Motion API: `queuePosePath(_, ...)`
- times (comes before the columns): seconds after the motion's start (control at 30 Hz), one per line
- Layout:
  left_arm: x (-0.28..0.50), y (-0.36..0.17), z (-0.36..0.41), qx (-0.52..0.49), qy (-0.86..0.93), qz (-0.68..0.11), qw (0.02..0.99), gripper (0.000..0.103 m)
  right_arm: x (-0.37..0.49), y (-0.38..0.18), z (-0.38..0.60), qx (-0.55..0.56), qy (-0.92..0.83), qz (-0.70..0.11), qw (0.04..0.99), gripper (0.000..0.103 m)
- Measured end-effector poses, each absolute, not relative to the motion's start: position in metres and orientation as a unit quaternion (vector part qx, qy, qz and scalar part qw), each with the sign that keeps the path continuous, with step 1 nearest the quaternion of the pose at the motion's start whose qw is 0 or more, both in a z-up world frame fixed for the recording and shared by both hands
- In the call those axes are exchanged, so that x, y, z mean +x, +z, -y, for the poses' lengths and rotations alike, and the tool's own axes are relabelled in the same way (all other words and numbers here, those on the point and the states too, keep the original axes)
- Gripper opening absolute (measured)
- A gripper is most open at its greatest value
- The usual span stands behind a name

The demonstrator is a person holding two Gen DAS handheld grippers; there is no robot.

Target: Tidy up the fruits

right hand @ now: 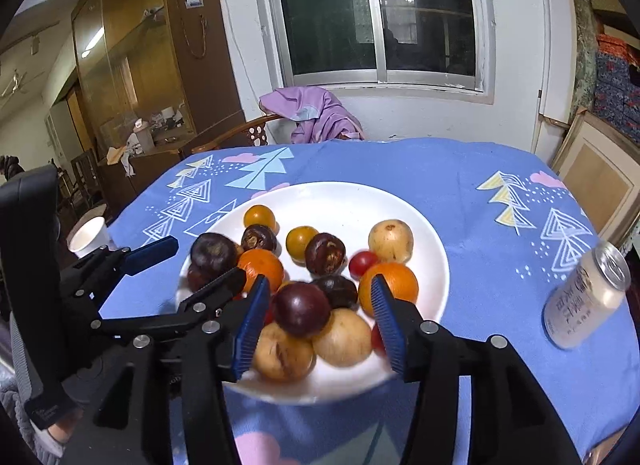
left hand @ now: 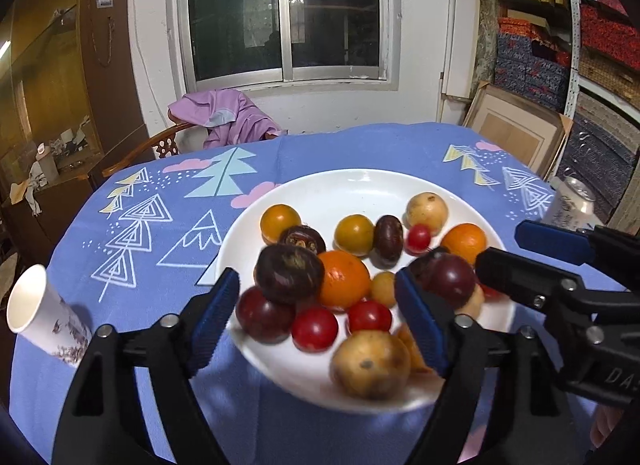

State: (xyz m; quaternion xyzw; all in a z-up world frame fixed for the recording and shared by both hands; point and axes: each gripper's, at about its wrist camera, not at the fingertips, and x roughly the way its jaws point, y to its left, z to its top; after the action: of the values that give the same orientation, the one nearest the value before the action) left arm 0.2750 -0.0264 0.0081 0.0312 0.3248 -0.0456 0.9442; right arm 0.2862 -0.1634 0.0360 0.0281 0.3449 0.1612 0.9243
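Observation:
A white plate (left hand: 360,185) (right hand: 432,249) on the blue tablecloth holds several fruits: oranges (left hand: 345,277) (right hand: 394,285), dark purple plums (left hand: 289,272) (right hand: 302,307), small red tomatoes (left hand: 314,328) (right hand: 362,262), yellow-brown round fruits (left hand: 370,363) (right hand: 390,240). My left gripper (left hand: 318,329) is open over the plate's near edge, with fruits between its blue pads. My right gripper (right hand: 318,329) is open, its pads either side of a plum and two tan fruits. Each gripper shows in the other's view: the right (left hand: 528,257), the left (right hand: 196,261).
A paper cup (left hand: 44,313) (right hand: 90,241) stands near the table's left edge. A drink can (right hand: 586,297) (left hand: 572,205) stands at the right. A chair with a purple garment (left hand: 228,117) is behind the table. Boxes and frames are stacked at right.

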Motion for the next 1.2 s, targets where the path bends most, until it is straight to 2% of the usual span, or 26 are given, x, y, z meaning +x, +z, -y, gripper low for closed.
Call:
queuePosePath(0.07,0.256,0.012,0.023,0.02,-0.044,-0.318,0.947,0.093,0.266,0.036,0.172,0.038,0.159,-0.341,0.926,0.063)
queuePosePath(0.2,0.221,0.014,0.016,0.0,-0.042,-0.324,0.945,0.098,0.23,0.032,0.181,0.045,0.149,-0.34,0.927,0.068)
queuePosePath(0.63,0.15,0.005,0.006,-0.046,-0.072,-0.356,0.931,0.099,0.158,0.013,0.19,0.046,0.135,-0.34,0.93,0.087)
queuePosePath(1.2,0.131,0.016,0.027,0.03,-0.045,-0.324,0.944,0.099,0.159,0.01,0.189,0.035,0.128,-0.345,0.929,0.089)
